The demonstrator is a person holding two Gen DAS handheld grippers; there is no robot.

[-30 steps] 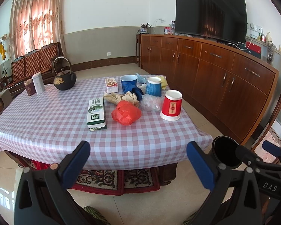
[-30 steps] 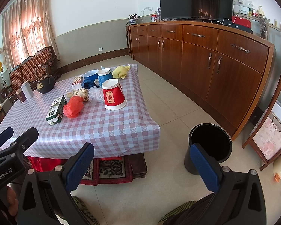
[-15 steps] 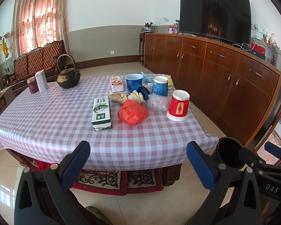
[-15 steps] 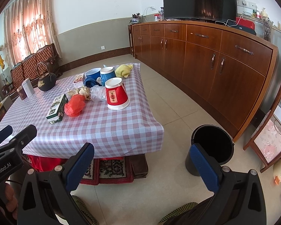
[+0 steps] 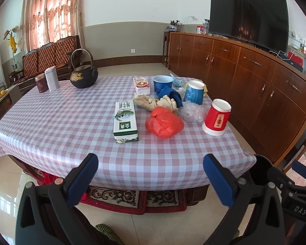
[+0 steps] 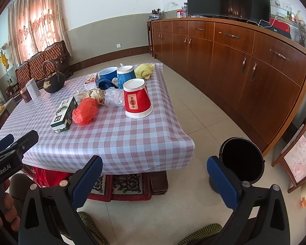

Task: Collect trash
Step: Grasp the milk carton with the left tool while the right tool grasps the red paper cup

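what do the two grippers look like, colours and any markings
Both the left gripper and the right gripper have black plastic frames with silver rivets and two blue padded fingers. In the right view the left one's body reads "GenRobot.AI" in white; in the left view the right one's reads "DAS".

Pink-and-white checked cloth on the table; an orange-red bag, red cup, green-and-white box, perhaps beige crumpled paper, black bin.
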